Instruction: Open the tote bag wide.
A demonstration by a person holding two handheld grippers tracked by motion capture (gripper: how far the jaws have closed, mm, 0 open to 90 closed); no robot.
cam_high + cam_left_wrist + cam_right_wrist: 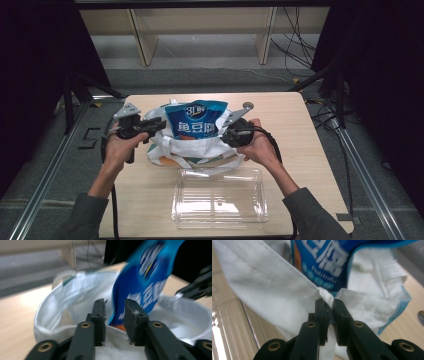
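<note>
Pale wood worktop [310, 150] fills the middle of a dim room, with grey floor and a light shelf frame beyond it. Nearest the person, in front of both tools, lies a clear plastic tray [220, 197] on the worktop, apart from them. Just beyond it a white cloth bag [200, 147] sits between the two tools, with a blue snack packet [195, 120] standing upright inside it and rising above its rim.

Right tool [328, 302] has its jaws pinched nearly together on a fold of the bag's white rim; the cloth is squeezed between the pads and pulls taut away to the side, and the blue packet stands just past the tips.

Left tool [115, 308] points at the bag's opposite side. Its jaws stand part open with a clear gap; white cloth lies under and between them, and the packet's lower edge shows in the gap just beyond the tips. Whether the pads press on the cloth cannot be told.
</note>
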